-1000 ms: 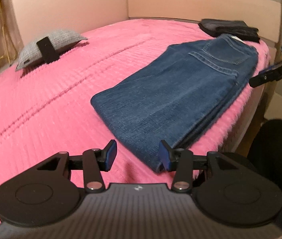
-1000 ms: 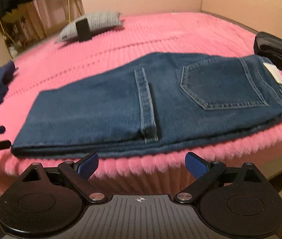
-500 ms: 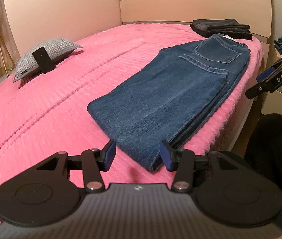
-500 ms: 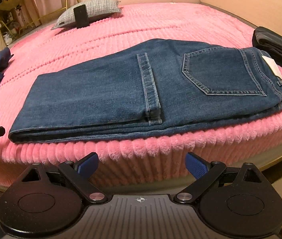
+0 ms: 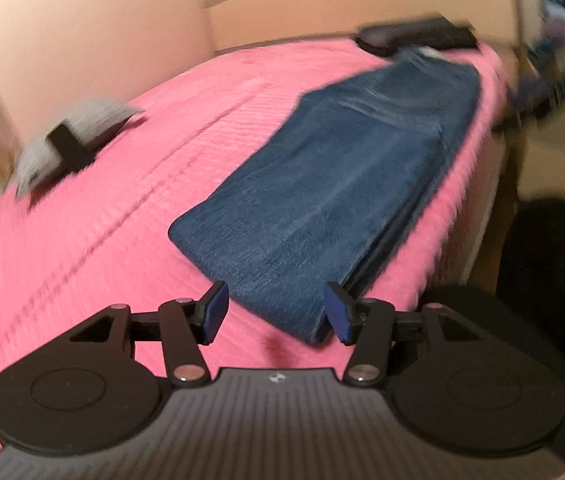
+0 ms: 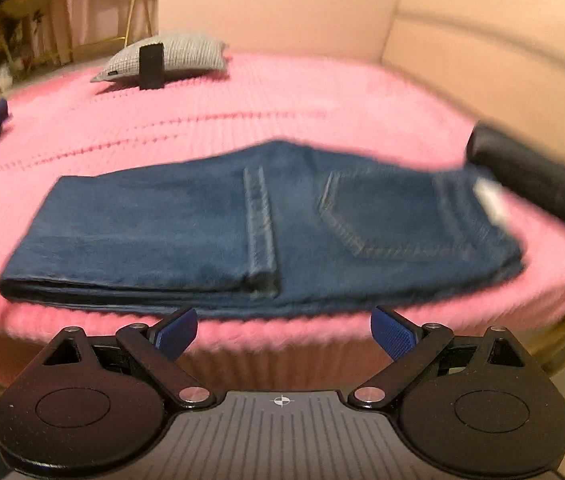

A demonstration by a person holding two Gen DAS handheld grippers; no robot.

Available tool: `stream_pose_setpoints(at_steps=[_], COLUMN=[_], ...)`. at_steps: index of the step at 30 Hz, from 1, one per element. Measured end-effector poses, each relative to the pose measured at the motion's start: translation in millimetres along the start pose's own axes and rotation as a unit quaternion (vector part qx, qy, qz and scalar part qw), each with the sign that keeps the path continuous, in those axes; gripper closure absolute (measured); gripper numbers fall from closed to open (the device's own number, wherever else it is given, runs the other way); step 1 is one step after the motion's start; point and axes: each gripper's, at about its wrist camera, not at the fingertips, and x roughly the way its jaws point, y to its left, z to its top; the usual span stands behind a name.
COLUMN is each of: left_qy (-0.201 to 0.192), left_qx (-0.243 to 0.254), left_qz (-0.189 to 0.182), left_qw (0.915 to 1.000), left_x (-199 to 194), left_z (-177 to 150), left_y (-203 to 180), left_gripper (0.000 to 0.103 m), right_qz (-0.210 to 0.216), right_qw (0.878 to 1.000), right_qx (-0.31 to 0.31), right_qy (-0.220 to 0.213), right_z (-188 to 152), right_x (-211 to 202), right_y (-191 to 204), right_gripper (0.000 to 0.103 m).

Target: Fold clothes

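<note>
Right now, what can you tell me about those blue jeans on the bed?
The jeans are dark blue denim, folded lengthwise and then in half, so the hemmed leg ends lie across the seat beside a stitched back pocket. A pale label sits at the waistband. They lie flat along the edge of the pink bedspread, waistband near a folded dark garment. Both grippers are open and neither holds them.

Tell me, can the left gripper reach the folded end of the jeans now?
Probably yes. The left gripper is open, the folded end of the jeans lies just ahead between its fingers, and nothing blocks it.
</note>
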Motion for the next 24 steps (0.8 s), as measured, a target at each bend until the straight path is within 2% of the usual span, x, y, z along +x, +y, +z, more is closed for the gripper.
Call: stream_pose_setpoints(at_steps=[3, 6, 9, 13, 14, 15, 18, 22, 23, 24], left_qy=[0.001, 0.000, 0.000, -0.014, -0.019, -0.025, -0.045, -0.084, -0.089, -0.092], left_qx=[0.079, 0.166, 0.270, 0.359, 0.381, 0.411, 0.500, 0.575, 0.585, 0.592], left_qz=[-0.001, -0.009, -0.008, -0.013, -0.014, -0.014, -0.014, -0.017, -0.019, -0.021], left_qw=[0.9969, 0.9862, 0.9629, 0.9333, 0.9243, 0.9113, 0.8645, 0.8139, 0.8060, 0.8003], left_x=[1, 6, 20, 46, 53, 60, 77, 91, 94, 96], left_z=[-4, -11, -19, -26, -27, -29, -41, -51, -51, -51], left_y=[6, 12, 17, 23, 24, 24, 21, 23, 24, 26], left_gripper=[0.050, 0.050, 0.052, 0.058, 0.059, 0.059, 0.060, 0.060, 0.061, 0.067], right_qz=[-0.046, -0.022, 0.015, 0.084, 0.098, 0.108, 0.141, 0.166, 0.171, 0.173], right_qw=[0.998, 0.997, 0.995, 0.981, 0.975, 0.969, 0.948, 0.926, 0.921, 0.917], right_qx=[-0.045, -0.070, -0.096, -0.171, -0.196, -0.220, -0.282, -0.334, -0.345, -0.355], right_qy=[-0.013, -0.014, -0.017, -0.031, -0.035, -0.038, -0.045, -0.055, -0.059, -0.062], right_z=[0, -2, -4, -6, -6, -7, -11, -16, -17, -18], right_x=[-4, -4, -3, 5, 7, 10, 18, 31, 34, 37], right_y=[8, 20, 35, 77, 90, 102, 136, 168, 175, 182], right_gripper=[0.007, 0.007, 0.007, 0.007, 0.007, 0.007, 0.007, 0.008, 0.008, 0.008])
